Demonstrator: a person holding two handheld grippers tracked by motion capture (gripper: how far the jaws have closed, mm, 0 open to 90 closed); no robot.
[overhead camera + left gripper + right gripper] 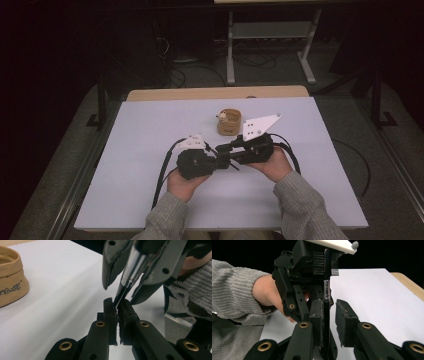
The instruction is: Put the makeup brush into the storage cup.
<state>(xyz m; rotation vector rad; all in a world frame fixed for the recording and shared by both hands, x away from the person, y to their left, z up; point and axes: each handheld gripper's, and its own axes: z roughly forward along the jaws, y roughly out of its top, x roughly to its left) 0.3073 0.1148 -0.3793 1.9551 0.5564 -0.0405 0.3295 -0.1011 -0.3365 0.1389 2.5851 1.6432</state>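
High view: both grippers meet above the white table [150, 165], the left gripper [218, 160] and right gripper [225, 148] tip to tip, with a tan pouch [229, 122] just behind, something small in its mouth. Left gripper view: its jaws are clamped on a shiny metal strip [125, 287]. Right gripper view: the jaws stand apart, the metal strip [326, 315] against one pad, clear of the other.

The pouch [10, 277] is cut off at the left edge, its lettering only partly readable.
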